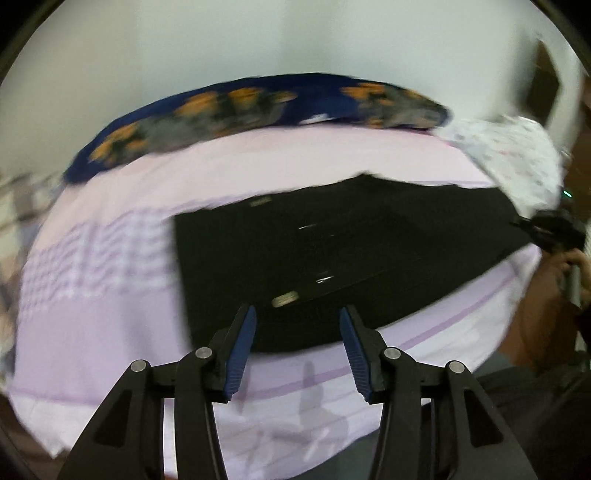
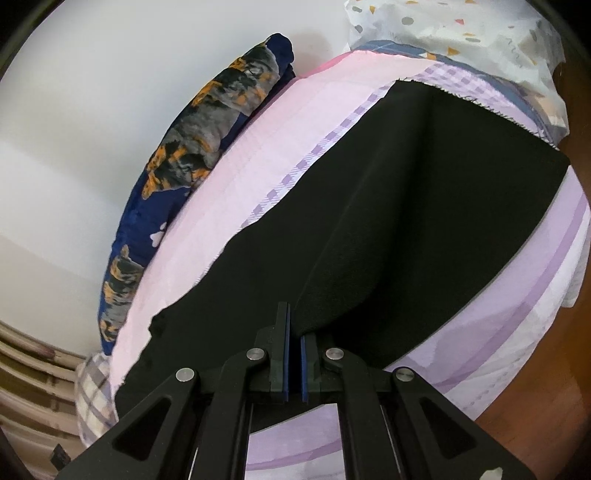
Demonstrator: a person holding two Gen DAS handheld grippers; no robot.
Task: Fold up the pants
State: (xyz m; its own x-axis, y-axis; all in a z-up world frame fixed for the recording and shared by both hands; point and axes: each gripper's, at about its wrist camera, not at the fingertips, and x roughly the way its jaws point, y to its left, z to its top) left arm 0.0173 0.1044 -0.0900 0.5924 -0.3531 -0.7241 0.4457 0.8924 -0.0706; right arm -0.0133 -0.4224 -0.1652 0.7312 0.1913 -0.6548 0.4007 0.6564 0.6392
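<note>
Black pants lie spread flat on a pink and lilac bed sheet, a small label and a metal fastener showing near their closer edge. My left gripper hovers over that edge, open, with nothing between its blue pads. In the right wrist view the pants stretch away along the sheet, and a raised ridge of black cloth runs up to my right gripper, which is shut on the fabric. The right gripper also shows at the pants' far right end in the left wrist view.
A navy pillow with an orange and grey print lies along the white wall. White spotted bedding is heaped at the bed's end. A person's hand is at the right. Brown floor lies beyond the mattress edge.
</note>
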